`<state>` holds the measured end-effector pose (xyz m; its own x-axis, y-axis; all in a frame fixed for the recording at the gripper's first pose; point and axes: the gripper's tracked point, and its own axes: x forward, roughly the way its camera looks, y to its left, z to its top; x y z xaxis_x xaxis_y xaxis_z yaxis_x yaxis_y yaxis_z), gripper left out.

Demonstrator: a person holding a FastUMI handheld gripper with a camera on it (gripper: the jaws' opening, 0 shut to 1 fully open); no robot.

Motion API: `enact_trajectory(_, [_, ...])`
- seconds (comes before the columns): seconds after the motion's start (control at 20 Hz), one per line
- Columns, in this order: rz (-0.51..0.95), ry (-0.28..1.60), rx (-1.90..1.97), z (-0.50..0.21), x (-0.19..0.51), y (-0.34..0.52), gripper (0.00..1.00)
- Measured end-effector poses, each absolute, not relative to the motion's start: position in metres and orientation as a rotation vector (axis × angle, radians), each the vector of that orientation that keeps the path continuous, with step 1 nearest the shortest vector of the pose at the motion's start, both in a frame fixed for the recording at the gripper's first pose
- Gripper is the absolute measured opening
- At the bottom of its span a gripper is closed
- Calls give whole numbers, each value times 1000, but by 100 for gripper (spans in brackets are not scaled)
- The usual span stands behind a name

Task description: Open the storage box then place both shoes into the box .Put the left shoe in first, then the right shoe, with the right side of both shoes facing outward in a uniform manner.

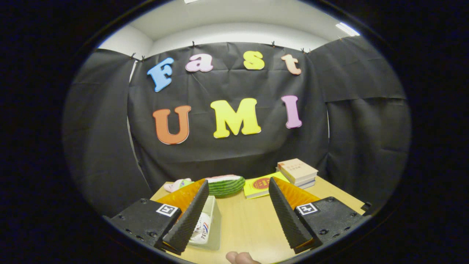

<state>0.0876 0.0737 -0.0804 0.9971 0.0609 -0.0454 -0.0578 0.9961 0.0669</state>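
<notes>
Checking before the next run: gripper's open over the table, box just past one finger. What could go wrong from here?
1. The gripper is open with nothing between its fingers; the clear storage box sits half hidden behind one finger, so the approach may clip its wall.
2. The watermelon slice toy and yellow booklet lie just beyond the fingers and could be knocked.
3. A fingertip near the table edge could be bumped.

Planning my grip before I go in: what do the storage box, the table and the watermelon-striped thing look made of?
Storage box: looks like clear, glossy hard plastic; a shoe shows through its wall. Table: pale wood-grain top with a smooth matte finish, possibly laminate. Watermelon-striped thing: soft-looking, rounded and dull, probably fabric or foam; hard to tell. The gripper is open, its fingers apart over the table.
</notes>
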Motion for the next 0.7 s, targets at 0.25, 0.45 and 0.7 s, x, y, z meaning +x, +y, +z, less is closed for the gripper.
enact_trajectory(0.25, [57,-13,41,-71,53,60,100])
enact_trajectory(0.45, [45,-21,57,-69,36,51,100])
enact_trajectory(0.7, [72,5,50,-83,29,54,100])
